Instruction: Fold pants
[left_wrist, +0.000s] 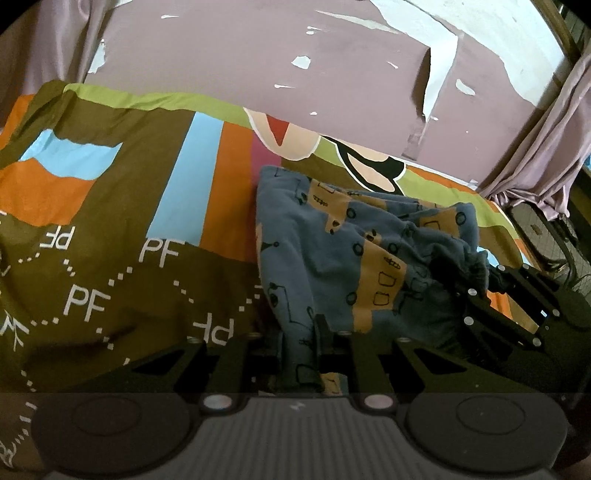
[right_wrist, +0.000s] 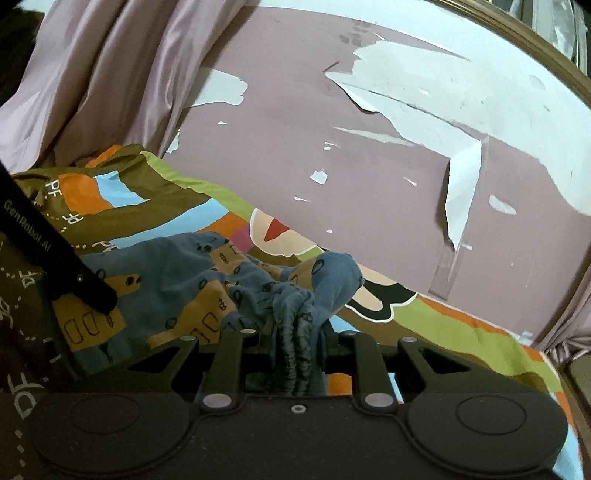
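The pants (left_wrist: 332, 251) are blue with tan bands and small black drawings, lying rumpled on a patterned bedsheet (left_wrist: 110, 221). My left gripper (left_wrist: 301, 356) is shut on one edge of the pants, and the cloth runs up between its fingers. My right gripper (right_wrist: 295, 350) is shut on the gathered elastic waistband (right_wrist: 291, 325), which bunches in ridges between its fingers. In the left wrist view the right gripper (left_wrist: 476, 295) shows at the right, clamped on the crumpled waistband end. In the right wrist view the left gripper's finger (right_wrist: 85, 284) reaches in from the left onto the pants (right_wrist: 173, 273).
The bed's sheet (right_wrist: 461, 332) is brown, orange, blue and green with white letters. Behind it stands a mauve wall (left_wrist: 258, 62) with peeling paint. Pale curtains (right_wrist: 92, 74) hang at the left and at the right (left_wrist: 546, 155). The bed's edge drops off at the right.
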